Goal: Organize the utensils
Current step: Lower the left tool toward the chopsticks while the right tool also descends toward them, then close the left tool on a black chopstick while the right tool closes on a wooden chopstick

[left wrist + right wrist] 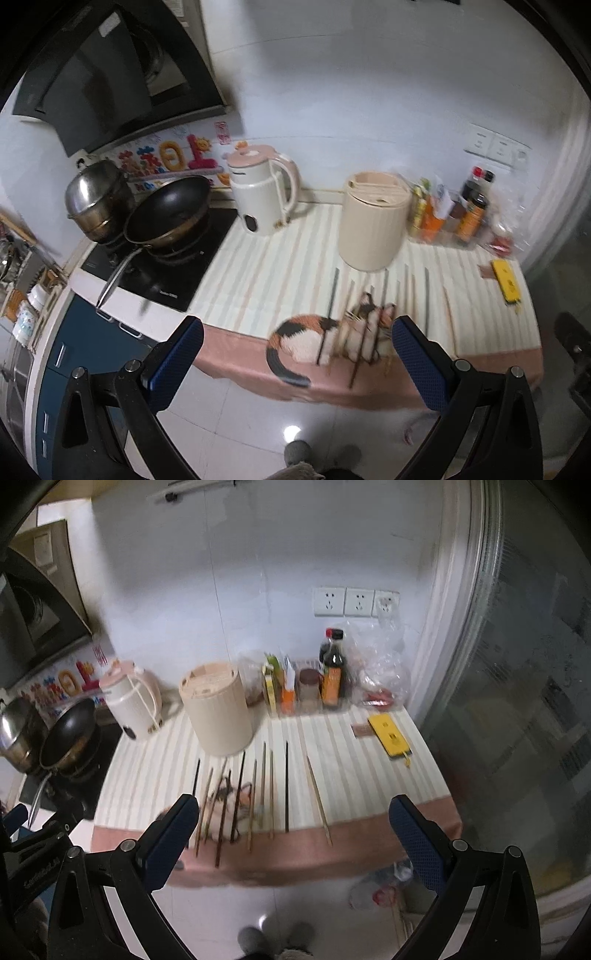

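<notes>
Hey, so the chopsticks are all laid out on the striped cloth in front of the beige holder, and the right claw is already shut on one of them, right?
Not quite. The right claw is open and empty, short of the counter edge, as the right wrist view shows. The chopsticks do lie on the striped cloth in front of the beige holder.

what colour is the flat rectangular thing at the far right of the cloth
Yellow flat item with dark markings, clearest in the right wrist view, on the striped cloth.

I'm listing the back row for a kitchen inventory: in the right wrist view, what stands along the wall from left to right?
Wok → kettle → beige canister → soy sauce bottle → plastic bag.
</notes>
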Motion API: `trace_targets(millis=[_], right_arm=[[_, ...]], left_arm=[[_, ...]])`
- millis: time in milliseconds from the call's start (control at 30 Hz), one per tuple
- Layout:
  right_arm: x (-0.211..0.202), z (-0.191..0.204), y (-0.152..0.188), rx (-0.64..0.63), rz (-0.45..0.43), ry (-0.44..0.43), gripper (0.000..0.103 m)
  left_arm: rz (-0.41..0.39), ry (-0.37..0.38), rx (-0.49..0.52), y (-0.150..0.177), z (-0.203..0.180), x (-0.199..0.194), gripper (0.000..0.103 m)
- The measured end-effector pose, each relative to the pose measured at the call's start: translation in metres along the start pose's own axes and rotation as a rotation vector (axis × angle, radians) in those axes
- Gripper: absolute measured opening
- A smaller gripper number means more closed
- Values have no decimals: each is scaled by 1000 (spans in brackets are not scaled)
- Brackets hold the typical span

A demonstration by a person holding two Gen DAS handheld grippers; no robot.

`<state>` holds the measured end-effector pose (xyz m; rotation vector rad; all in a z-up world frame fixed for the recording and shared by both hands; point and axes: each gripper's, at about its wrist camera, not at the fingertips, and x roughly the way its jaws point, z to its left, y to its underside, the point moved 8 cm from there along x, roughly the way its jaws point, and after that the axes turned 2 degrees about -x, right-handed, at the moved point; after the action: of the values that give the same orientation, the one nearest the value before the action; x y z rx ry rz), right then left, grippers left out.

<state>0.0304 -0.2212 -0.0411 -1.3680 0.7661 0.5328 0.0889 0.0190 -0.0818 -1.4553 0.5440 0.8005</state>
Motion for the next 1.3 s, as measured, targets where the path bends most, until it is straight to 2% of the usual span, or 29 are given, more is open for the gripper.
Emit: trace_targets(millis=[267, 433, 533, 600, 733, 800, 867, 900, 967, 1200, 1233, 1300], right_arm=[[69, -3, 1, 5, 57, -21, 103], [134, 3, 11, -4, 159, -6, 103], [179, 6, 23, 1, 238, 2, 102], [212, 9, 30, 12, 293, 3, 97], [273, 22, 46, 29, 398, -14, 73], [304, 31, 55, 33, 450, -24, 62], [334, 38, 61, 32, 493, -27, 45], [345, 40, 63, 35, 512, -21, 41], [368, 42, 66, 54, 543, -23, 30], [415, 46, 64, 54, 619, -2, 27], [421, 47, 65, 54, 636, -1, 27], [430, 48, 67, 53, 665, 0, 27]], left_arm=[[49, -61, -1, 7, -5, 59, 103], [125, -64, 35, 10, -12, 122, 103], [206, -50, 61, 17, -16, 173, 103], [257, -44, 75, 24, -18, 204, 103], [381, 6, 107, 45, -25, 267, 102], [444, 38, 129, 55, -31, 293, 95], [505, 62, 158, 66, -37, 319, 78], [531, 69, 168, 70, -39, 329, 73], [562, 84, 174, 75, -43, 343, 56], [587, 119, 193, 73, -56, 366, 43], [591, 117, 200, 73, -57, 368, 35], [581, 127, 199, 71, -60, 369, 29]])
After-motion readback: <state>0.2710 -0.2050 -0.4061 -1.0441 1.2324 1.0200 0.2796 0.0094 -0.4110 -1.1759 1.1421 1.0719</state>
